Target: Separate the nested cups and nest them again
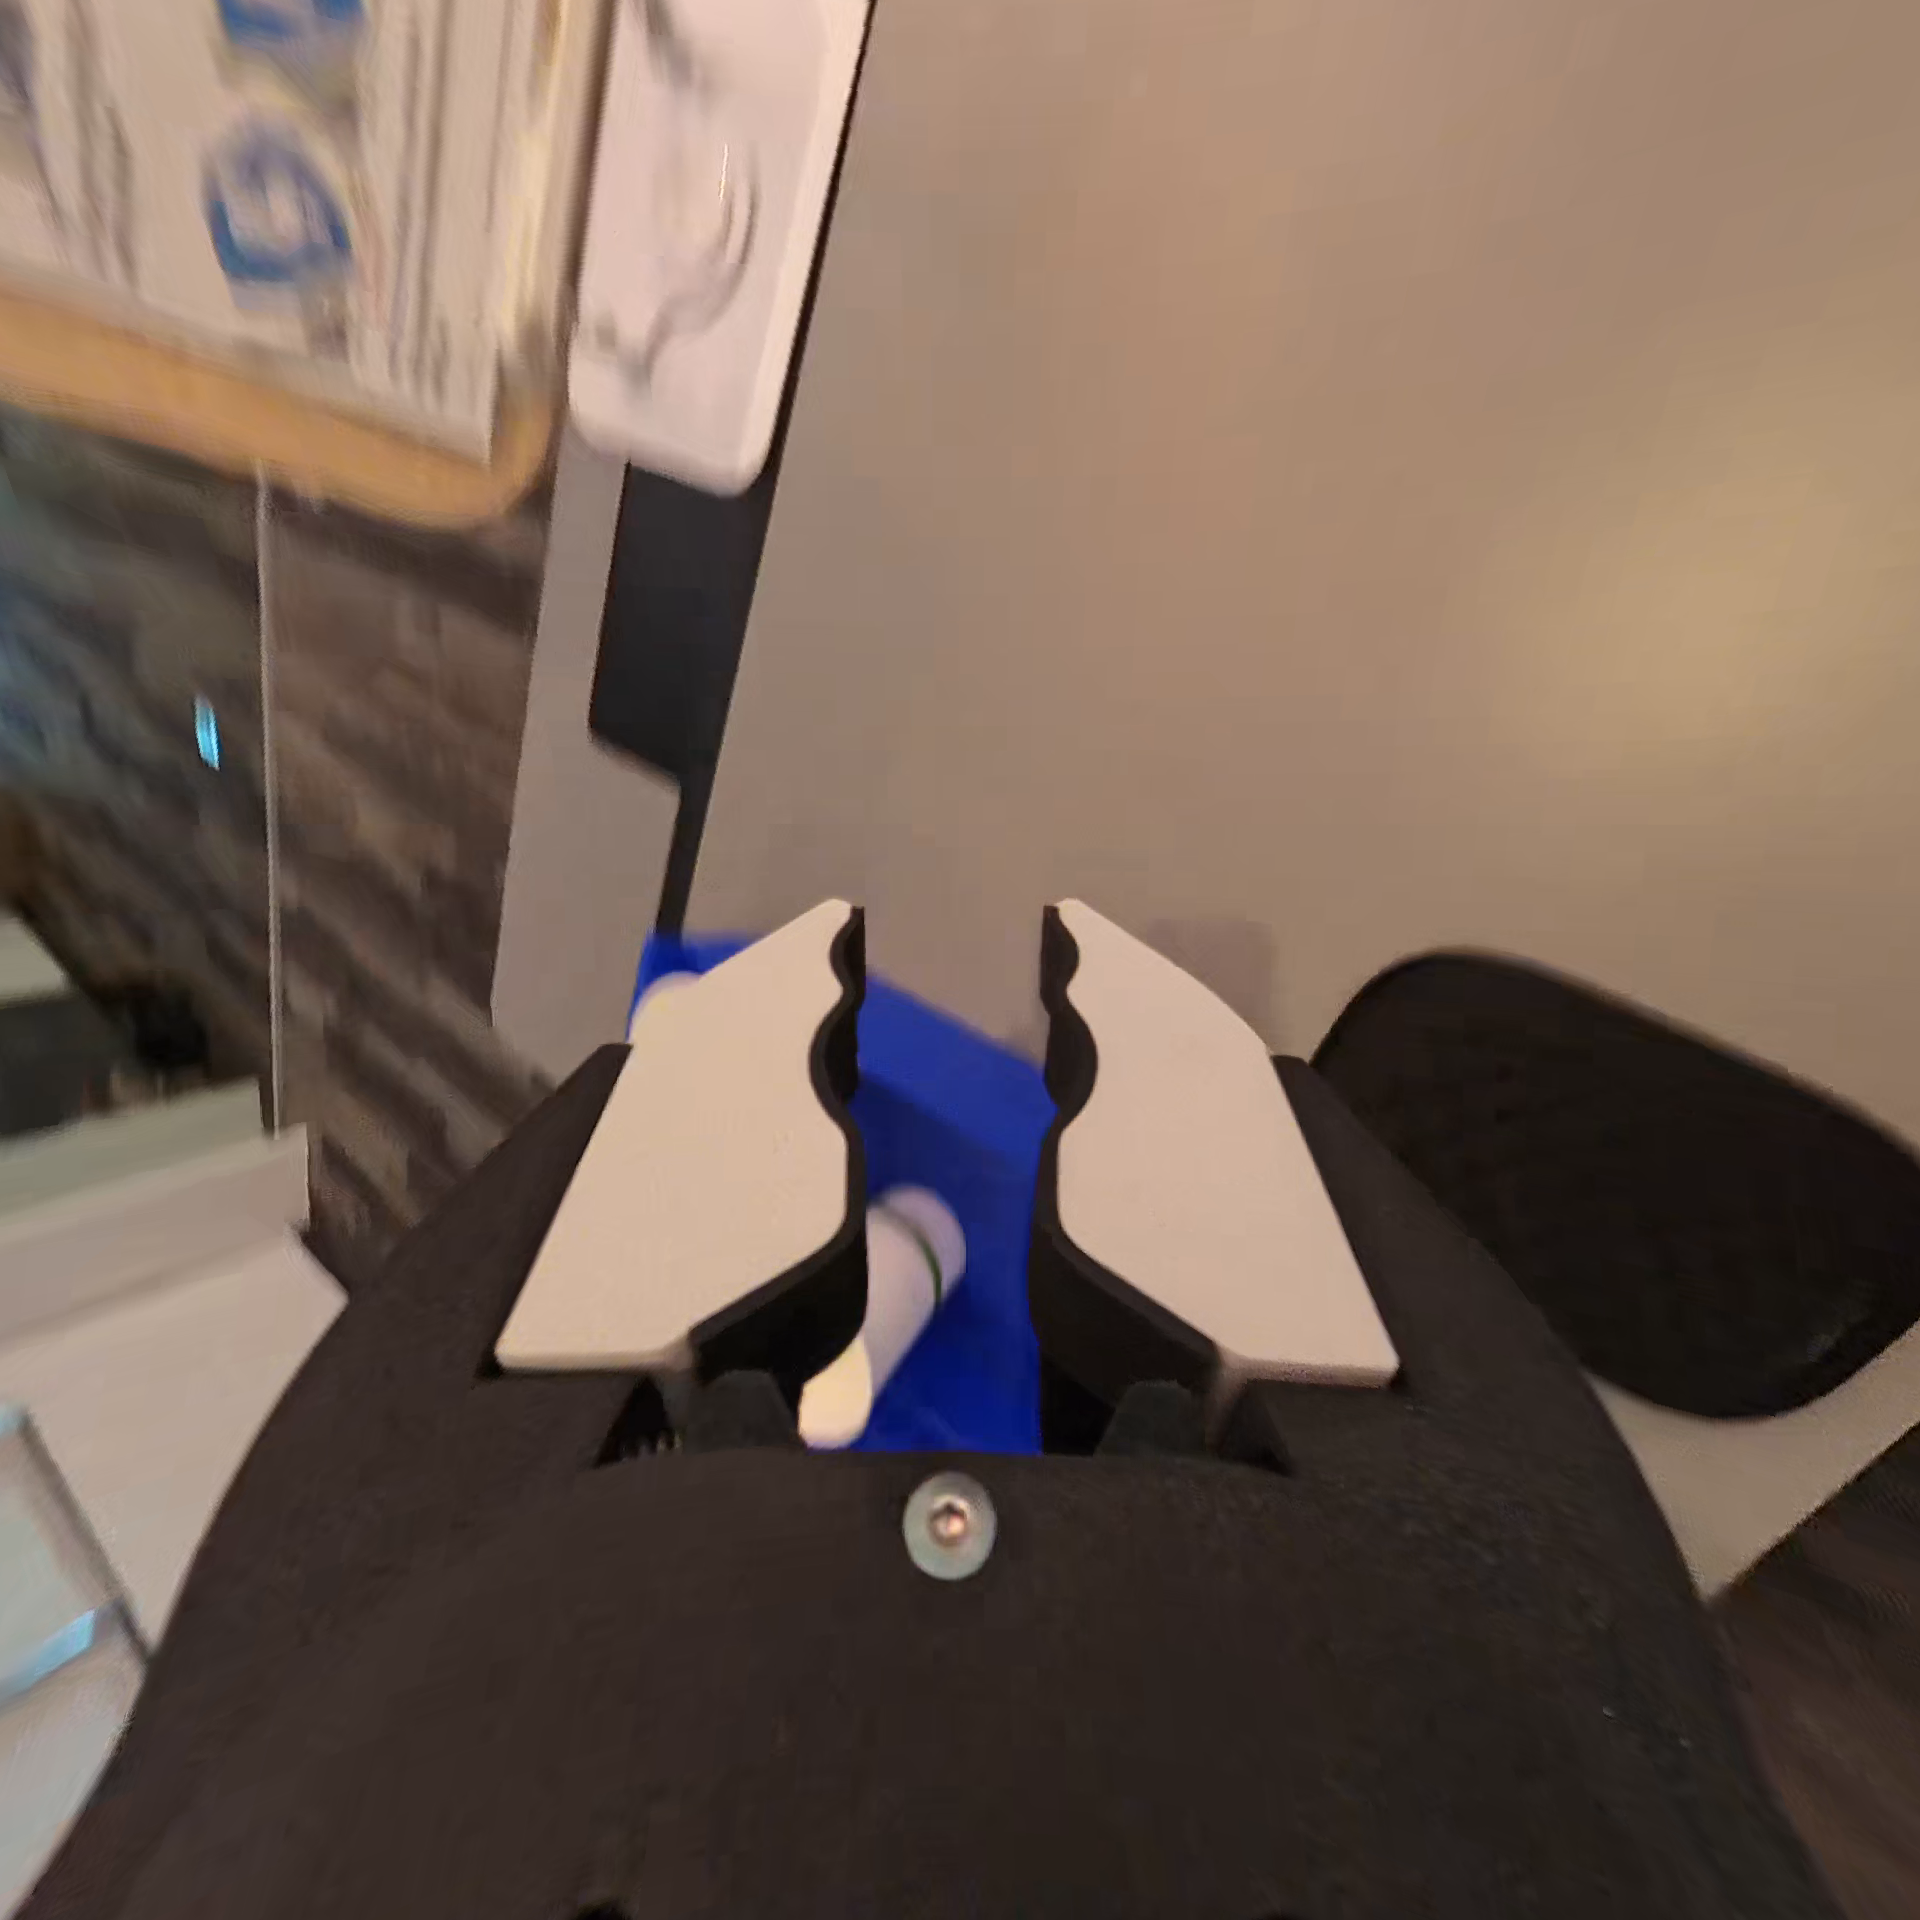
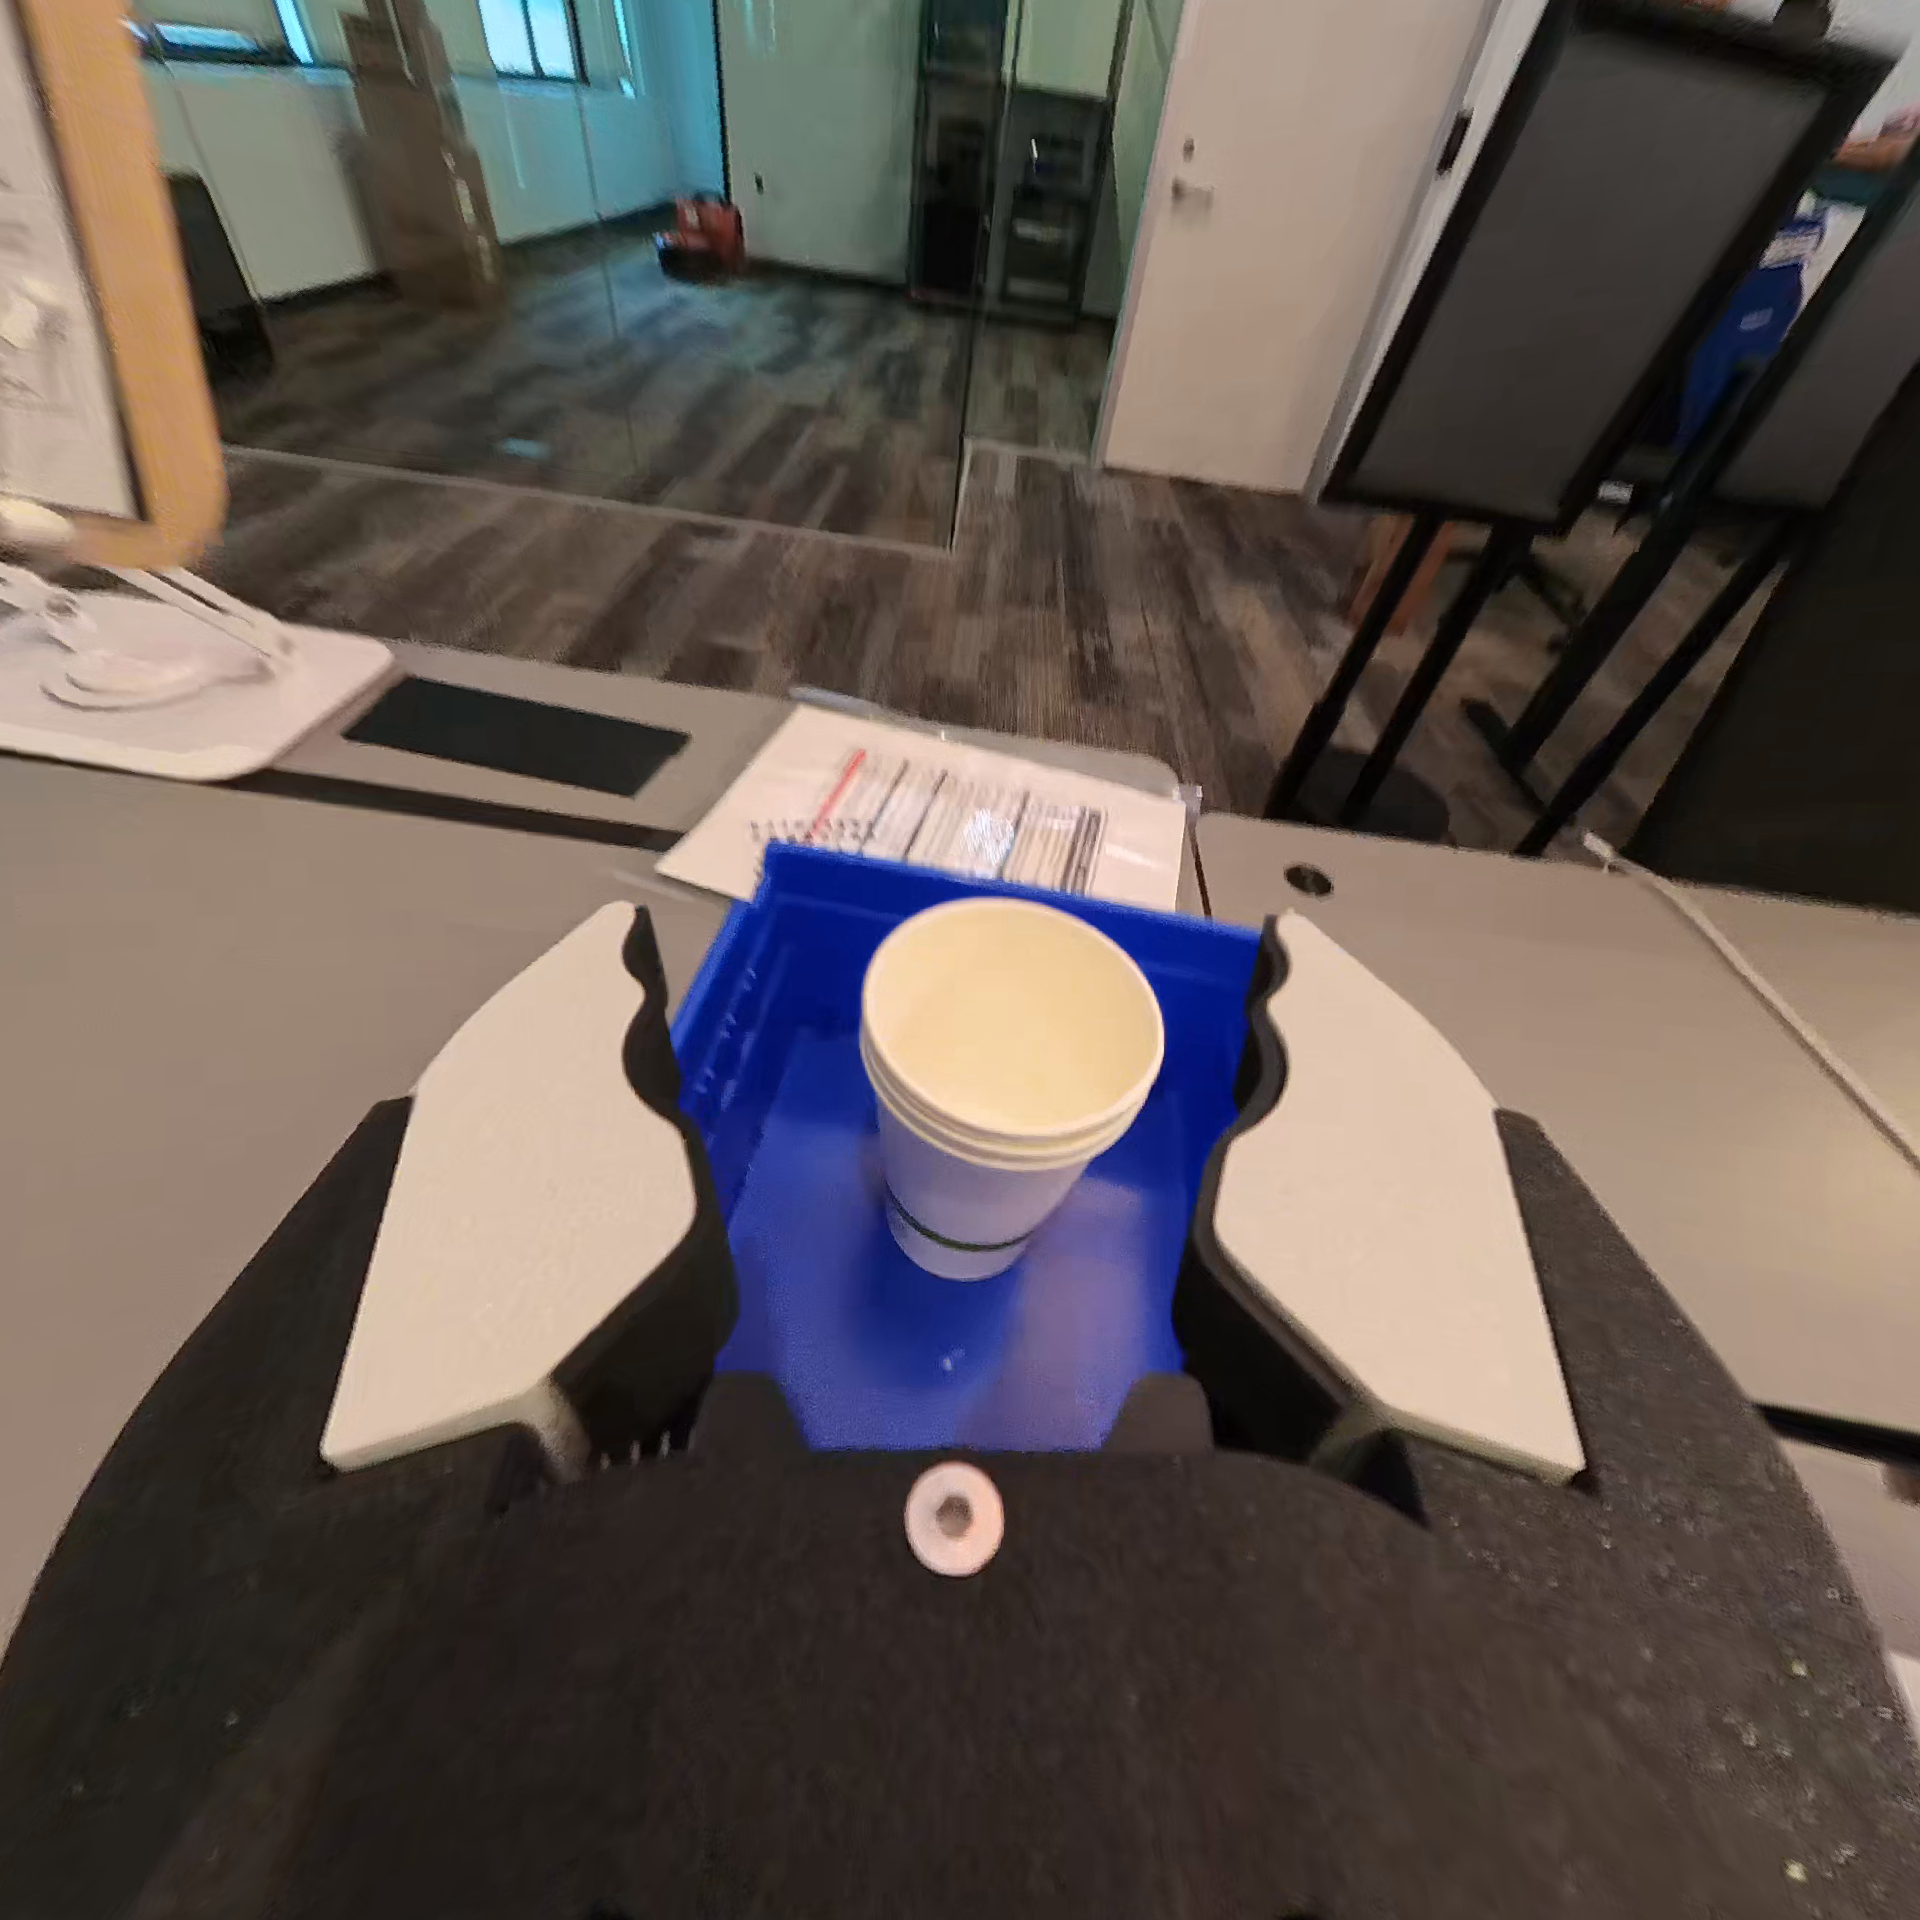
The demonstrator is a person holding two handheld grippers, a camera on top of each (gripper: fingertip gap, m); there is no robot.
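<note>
A stack of nested white paper cups (image 2: 1008, 1081) with a green band stands upright in a blue bin (image 2: 727, 1039) on the grey table (image 2: 260, 987). My right gripper (image 2: 958, 920) is wide open and empty, just above and in front of the bin, with the stack between its fingers' lines. In the tilted, blurred left wrist view, my left gripper (image 1: 948, 920) is open and empty. Through its gap I see the blue bin (image 1: 956, 1122) below and the cup stack (image 1: 904, 1278) beside the left finger's base.
A printed paper sheet (image 2: 935, 810) lies behind the bin. A white tray (image 2: 156, 686) and a black panel (image 2: 520, 732) are at the table's far left. A black chair back (image 1: 1621, 1174) is at the left view's right. A board on a stand (image 2: 1558, 260) is off the table.
</note>
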